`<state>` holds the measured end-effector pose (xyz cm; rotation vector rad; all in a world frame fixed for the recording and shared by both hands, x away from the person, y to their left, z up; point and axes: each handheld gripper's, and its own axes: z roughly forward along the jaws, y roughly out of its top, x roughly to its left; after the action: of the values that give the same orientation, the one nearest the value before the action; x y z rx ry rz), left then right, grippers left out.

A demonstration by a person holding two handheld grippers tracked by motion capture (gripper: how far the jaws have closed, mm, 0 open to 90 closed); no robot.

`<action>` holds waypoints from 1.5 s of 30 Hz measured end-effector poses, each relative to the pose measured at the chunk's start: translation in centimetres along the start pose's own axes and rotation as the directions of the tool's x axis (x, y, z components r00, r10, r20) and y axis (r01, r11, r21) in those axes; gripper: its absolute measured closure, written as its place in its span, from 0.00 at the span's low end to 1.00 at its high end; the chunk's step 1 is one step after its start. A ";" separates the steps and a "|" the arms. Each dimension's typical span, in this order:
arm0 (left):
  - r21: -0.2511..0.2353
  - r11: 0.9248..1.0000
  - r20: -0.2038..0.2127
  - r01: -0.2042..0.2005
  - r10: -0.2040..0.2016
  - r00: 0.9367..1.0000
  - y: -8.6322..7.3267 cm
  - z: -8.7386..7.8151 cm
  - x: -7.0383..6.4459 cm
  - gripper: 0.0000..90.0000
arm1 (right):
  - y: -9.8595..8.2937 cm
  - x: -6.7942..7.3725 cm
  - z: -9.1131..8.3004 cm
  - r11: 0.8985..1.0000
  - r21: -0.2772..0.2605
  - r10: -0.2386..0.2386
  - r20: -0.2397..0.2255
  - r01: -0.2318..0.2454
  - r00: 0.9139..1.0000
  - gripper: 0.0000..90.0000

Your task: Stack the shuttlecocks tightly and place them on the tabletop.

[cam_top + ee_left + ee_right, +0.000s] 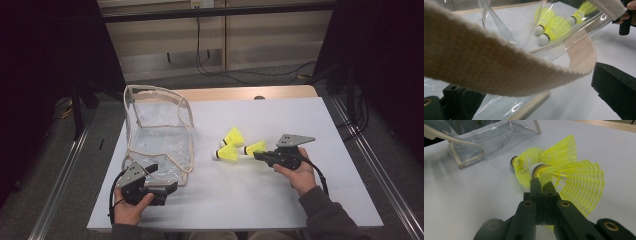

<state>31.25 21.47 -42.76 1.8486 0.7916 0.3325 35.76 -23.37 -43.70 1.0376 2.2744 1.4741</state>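
White table (300, 200): right gripper (258, 155) fingers pinch shuttlecock (256, 147) skirt; left gripper (167, 186) fingers wide.

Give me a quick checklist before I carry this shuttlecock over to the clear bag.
1. Right hand-held gripper shut on a shuttlecock: ok, jaws pinch its skirt edge.
2. Grip secure enough to lift: cannot tell, only the thin mesh is caught.
3. Other shuttlecocks free of the held one: not ok, the skirts overlap in the right gripper view and may drag along.
4. Bag mouth held open: cannot tell, the left hand-held gripper sits at the bag's near edge with the strap across its camera.
5. Path from shuttlecocks to bag over the table: ok, nothing lies between.
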 end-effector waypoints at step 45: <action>0.000 1.000 0.000 0.001 -0.001 1.000 0.0 0.0 0.0 0.03 | 0.4 0.2 1.6 1.000 0.015 -0.017 -0.005 0.017 1.000 1.00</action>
<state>31.27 21.47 -42.76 1.8478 0.7925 0.3319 36.68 -22.07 -44.05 1.0170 2.2958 1.4560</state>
